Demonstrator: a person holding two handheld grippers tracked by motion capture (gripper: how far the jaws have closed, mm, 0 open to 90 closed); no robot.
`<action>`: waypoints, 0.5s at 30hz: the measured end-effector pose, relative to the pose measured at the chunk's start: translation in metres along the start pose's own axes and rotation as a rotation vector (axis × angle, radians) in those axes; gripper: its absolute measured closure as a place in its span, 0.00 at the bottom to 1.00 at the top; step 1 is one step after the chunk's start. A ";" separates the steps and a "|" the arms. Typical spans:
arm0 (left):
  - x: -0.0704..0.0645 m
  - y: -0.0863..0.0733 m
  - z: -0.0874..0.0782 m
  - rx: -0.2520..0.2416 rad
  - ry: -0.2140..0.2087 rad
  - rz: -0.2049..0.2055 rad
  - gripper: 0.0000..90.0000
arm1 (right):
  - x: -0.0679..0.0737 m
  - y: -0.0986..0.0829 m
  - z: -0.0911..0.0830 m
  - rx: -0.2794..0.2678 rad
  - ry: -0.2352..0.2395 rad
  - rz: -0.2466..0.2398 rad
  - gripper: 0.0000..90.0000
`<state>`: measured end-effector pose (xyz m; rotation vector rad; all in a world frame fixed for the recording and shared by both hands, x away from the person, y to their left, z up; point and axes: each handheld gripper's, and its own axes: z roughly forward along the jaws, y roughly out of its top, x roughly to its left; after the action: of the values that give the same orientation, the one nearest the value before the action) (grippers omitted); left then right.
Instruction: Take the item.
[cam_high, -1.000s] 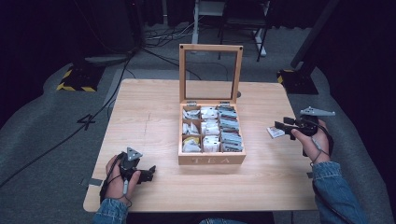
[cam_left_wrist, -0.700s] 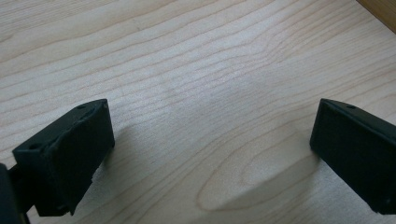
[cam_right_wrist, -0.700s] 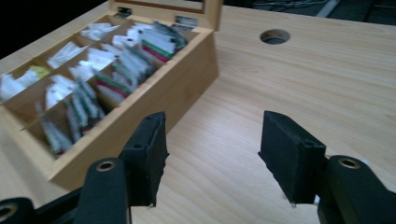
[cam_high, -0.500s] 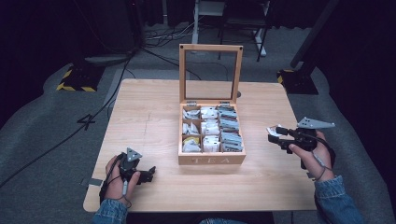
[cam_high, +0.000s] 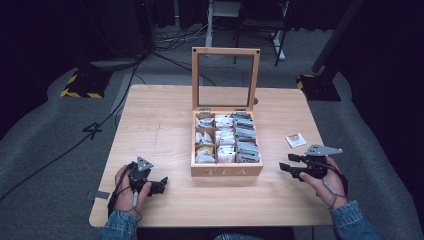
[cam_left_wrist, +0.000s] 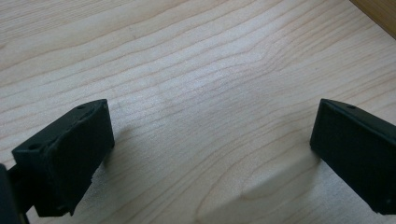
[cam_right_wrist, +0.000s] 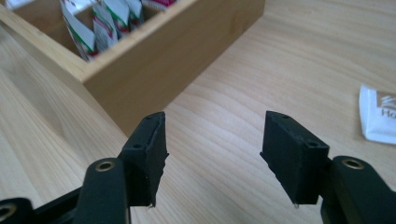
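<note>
On the right side of the table (cam_high: 165, 120), the right gripper (cam_high: 291, 167) hovers low with its jaws well apart and empty, aimed at the front right corner of the open tea box (cam_high: 227, 170). A single tea packet (cam_high: 295, 140) lies flat on the wood just beyond that gripper, toward the far edge and apart from the box; in the right gripper view it shows as a white corner (cam_right_wrist: 379, 114) off to the side of the jaws, not between them. If the work is to put this packet into the box, as seems likely, the gripper should turn toward the packet, come down with one jaw on each side of an edge, and close lightly so the thin paper lifts rather than slides. Which compartment has room is hard to judge from here. The left gripper (cam_high: 160, 185) rests near the table's front left, jaws wide apart with only bare wood between them.
</note>
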<state>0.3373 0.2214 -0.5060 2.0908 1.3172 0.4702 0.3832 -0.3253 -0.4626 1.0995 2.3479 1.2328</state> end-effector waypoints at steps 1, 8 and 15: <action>0.000 0.000 0.000 0.001 0.000 0.000 0.00 | 0.001 -0.003 0.002 0.005 -0.005 -0.005 0.45; 0.000 0.000 0.000 0.001 -0.001 0.001 0.00 | 0.004 -0.019 0.014 0.039 0.000 -0.030 0.39; 0.000 0.000 0.000 0.002 -0.001 0.003 0.00 | 0.010 -0.030 0.023 0.118 0.021 -0.071 0.20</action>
<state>0.3376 0.2213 -0.5059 2.0950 1.3144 0.4693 0.3741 -0.3149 -0.4994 1.0333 2.4805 1.0995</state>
